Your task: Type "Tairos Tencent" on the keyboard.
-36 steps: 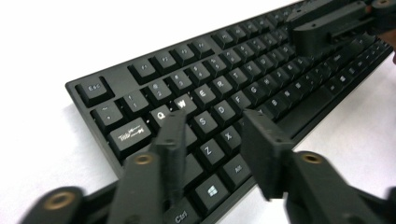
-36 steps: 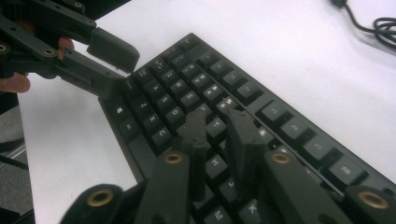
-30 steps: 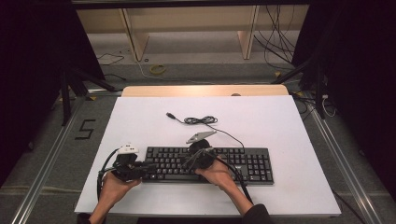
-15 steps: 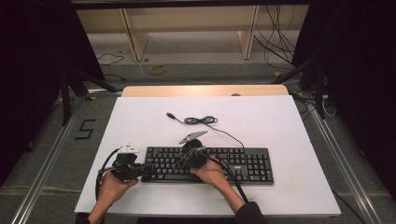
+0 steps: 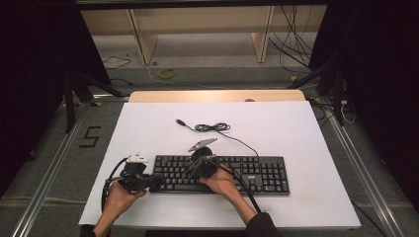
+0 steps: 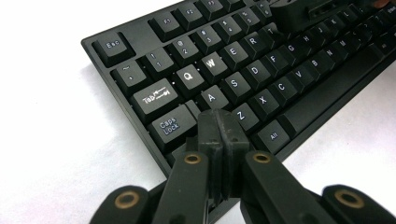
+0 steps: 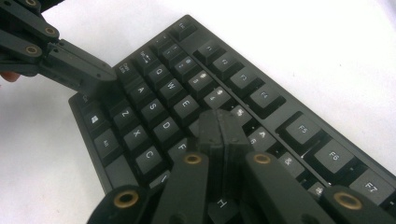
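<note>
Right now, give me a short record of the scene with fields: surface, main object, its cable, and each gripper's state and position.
surface: white table
main object: black keyboard, lying flat near the front edge
cable: keyboard cable, loosely coiled behind the keyboard, plug end free
left gripper: jaws shut, nothing between them, tips at the keyboard's left end near Caps Lock
right gripper: jaws shut, empty, tips over the letter keys

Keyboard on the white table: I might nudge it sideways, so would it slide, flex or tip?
The keyboard looks like a rigid plastic slab lying flat, so it probably slides as one piece without flexing. Low and wide, it seems unlikely to tip. Its cable trails loose and would likely drag along.
</note>
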The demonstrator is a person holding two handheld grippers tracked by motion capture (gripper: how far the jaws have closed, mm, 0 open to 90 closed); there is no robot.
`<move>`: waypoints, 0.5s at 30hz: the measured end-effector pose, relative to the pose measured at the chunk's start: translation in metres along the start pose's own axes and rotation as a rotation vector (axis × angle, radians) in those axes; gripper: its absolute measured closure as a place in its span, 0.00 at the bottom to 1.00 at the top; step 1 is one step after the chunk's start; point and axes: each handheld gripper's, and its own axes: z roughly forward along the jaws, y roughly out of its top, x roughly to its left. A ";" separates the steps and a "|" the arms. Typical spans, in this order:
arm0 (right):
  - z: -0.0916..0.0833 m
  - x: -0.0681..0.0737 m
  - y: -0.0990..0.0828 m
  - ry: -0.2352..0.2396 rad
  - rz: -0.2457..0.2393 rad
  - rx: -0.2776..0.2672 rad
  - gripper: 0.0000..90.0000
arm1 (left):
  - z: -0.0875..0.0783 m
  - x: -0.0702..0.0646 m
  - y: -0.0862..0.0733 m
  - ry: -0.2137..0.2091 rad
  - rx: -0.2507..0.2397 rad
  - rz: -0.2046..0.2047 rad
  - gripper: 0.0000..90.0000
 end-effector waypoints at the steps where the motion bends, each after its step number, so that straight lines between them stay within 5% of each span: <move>1: 0.000 0.000 0.000 -0.001 0.001 0.001 1.00 | 0.000 0.000 0.000 0.000 0.002 -0.001 0.99; 15: 0.005 -0.001 -0.001 -0.011 0.001 0.022 1.00 | 0.002 0.002 0.000 -0.002 0.006 -0.006 0.99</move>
